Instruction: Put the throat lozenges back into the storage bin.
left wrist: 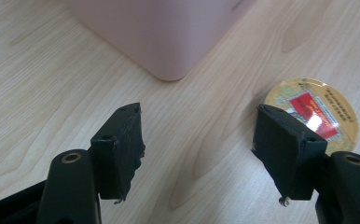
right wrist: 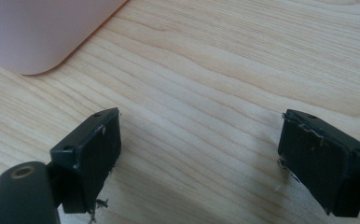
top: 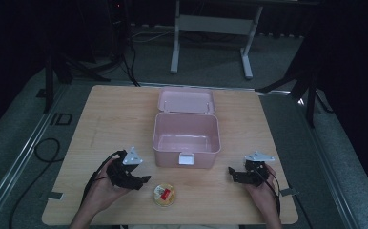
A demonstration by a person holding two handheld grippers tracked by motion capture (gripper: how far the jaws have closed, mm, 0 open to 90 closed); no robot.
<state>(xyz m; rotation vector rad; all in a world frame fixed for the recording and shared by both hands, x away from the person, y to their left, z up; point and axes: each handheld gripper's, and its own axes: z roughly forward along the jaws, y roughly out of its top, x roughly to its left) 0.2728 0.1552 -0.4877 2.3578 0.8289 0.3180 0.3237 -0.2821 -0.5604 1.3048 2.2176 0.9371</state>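
A pink box (top: pixel 187 133) stands open in the middle of the wooden table (top: pixel 106 119), its lid (top: pixel 186 100) folded back behind it. A small round container with a yellow top and red label (top: pixel 164 195) lies in front of the box. My left gripper (top: pixel 141 182) sits just left of it, open and empty. In the left gripper view the gripper (left wrist: pixel 199 121) points past the box corner (left wrist: pixel 159 32), with the round container (left wrist: pixel 315 112) behind its right jaw. My right gripper (top: pixel 233 174) rests open at the front right; its gripper view (right wrist: pixel 200 126) has bare wood between the jaws and the box corner (right wrist: pixel 38 32) at the upper left.
A white latch tab (top: pixel 187 159) hangs on the box's front wall. Past the table's far edge stand a white desk frame (top: pixel 210 28) and dark tripod legs (top: pixel 311 90). A black cable (top: pixel 46 148) loops on the floor at the left.
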